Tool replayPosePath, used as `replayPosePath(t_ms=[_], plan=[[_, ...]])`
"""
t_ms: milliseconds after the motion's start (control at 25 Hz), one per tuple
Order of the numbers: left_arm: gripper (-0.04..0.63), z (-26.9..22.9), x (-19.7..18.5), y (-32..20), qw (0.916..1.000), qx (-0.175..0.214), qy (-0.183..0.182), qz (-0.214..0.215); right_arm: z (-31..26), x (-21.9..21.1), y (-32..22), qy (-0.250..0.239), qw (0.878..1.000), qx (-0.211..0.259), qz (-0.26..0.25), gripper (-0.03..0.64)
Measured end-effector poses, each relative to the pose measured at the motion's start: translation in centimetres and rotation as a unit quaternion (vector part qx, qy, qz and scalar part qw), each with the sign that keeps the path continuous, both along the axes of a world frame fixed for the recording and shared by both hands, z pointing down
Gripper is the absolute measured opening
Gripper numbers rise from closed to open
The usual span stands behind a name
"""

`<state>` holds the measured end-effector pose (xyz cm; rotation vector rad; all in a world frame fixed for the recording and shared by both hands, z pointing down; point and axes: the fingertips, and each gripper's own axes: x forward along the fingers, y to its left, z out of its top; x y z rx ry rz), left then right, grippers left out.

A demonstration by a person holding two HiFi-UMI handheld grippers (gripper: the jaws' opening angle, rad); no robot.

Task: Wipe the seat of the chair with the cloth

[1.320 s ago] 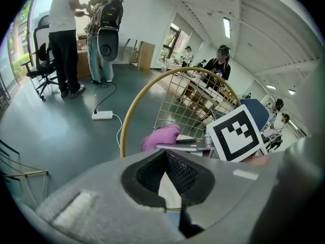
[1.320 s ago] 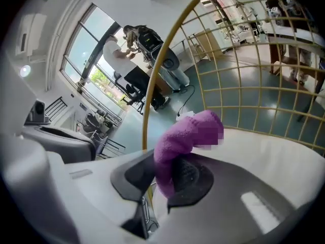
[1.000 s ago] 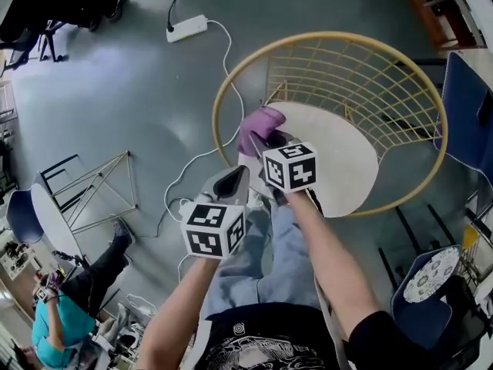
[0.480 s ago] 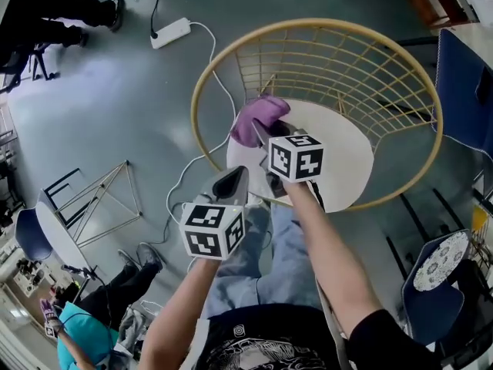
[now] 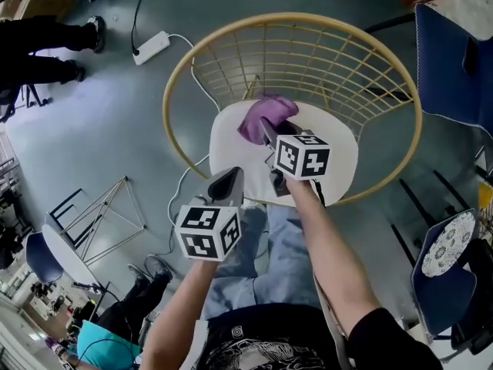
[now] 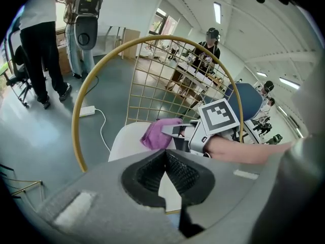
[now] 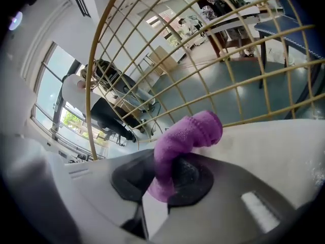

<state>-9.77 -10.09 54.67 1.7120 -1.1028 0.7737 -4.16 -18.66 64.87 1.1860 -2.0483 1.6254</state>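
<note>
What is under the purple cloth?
The chair's white seat lies under the purple cloth, which the right gripper pinches. The patch right beneath the cloth is covered, so it cannot be seen.

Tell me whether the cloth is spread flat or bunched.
Bunched: the cloth sticks out of the right gripper as a rolled wad over the white seat.

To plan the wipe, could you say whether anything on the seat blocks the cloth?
Nothing visible does: the right gripper's jaws hold the purple cloth at the white seat, whose surface looks bare.
</note>
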Motion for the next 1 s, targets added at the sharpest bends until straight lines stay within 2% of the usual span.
replayPosePath(t_ms=[440,1000], plan=[[-0.003,0.9,4.8,0.2,0.9986,0.003,0.01,0.052,0.9,8.9,2.4,0.032,0.996,-0.013,0.084,0.061],[-0.003,0.8,7.3,0.8,0.9924,0.007,0.021,0.121,0.2,17.7,7.8,0.069,0.973,-0.038,0.215,0.061]])
